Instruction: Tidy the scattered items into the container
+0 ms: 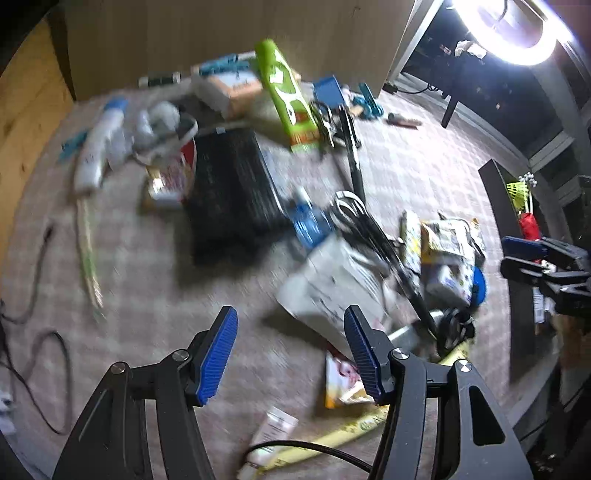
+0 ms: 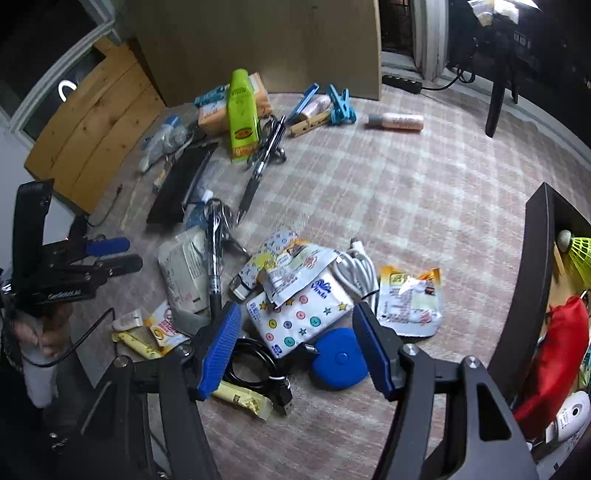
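My left gripper (image 1: 290,347) and right gripper (image 2: 295,345) both hang wide open, holding nothing. Scattered items lie on the checked mat (image 2: 388,192); the dark container (image 2: 532,266) sits at three o'clock, the tissue pack (image 2: 299,317) just ahead.

Indoor floor scene, dim room, one strong ring light.

Pink-and-cream checked carpet (image 2: 424,192) fills most of both views. Large plain brown cardboard panel (image 2: 258,44) stands at top centre, resting on the carpet. Pale knotty pine board (image 2: 92,122) leans at upper left. Bright white ring light (image 1: 517,33) glares in the upper right of the left wrist view. Dark slanted furniture leg (image 2: 498,99) at upper right, black power strip (image 2: 402,83) on the floor beside the panel's right edge. Loose black cable (image 1: 48,369) snakes along the lower left edge.
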### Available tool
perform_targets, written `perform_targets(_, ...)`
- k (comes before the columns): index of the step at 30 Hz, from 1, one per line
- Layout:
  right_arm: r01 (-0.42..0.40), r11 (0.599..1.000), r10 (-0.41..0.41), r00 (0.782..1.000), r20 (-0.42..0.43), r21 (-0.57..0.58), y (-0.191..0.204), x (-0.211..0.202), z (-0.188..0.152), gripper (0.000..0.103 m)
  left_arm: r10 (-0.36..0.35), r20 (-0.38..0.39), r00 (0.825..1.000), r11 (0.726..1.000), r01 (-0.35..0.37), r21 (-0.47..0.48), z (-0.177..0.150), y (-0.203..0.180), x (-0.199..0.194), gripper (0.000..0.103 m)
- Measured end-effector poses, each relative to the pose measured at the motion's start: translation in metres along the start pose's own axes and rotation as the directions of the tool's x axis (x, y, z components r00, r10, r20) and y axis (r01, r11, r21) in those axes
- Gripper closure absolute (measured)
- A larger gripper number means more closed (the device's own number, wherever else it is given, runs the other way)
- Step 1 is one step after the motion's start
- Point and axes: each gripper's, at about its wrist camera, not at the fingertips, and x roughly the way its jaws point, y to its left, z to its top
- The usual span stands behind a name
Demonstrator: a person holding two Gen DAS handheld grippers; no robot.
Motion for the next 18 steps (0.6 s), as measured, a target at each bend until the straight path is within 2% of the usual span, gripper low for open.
perform_targets(6,-0.040,0.996,0.041,0.999,-0.010,0.079,-0.008,0.018,0.000,0.042,-0.029,-0.012,1.000,1.000,0.029,-0.002,-0.005,-0.007,0.011,0.046)
perform_targets(8,-0.030,0.995,0.032,0.999,-0.017,0.093,-0.011,0.024,0.006,0.042,-0.016,-0.010,1.000,1.000,0.017,0.013,-0.003,-0.012,0.014,0.046)
perform_targets(16,-0.007,0.997,0.011,0.998,-0.054,0.081,-0.010,0.050,0.026,0.044,-0.036,-0.054,0.998,0.999,0.038,0.033,0.006,-0.023,0.043,0.045)
perform_targets(18,-0.016,0.997,0.020,0.998,-0.056,0.070,-0.005,0.055,0.029,0.048,-0.061,-0.039,0.997,0.997,0.063,0.038,0.009,-0.027,0.044,0.043)
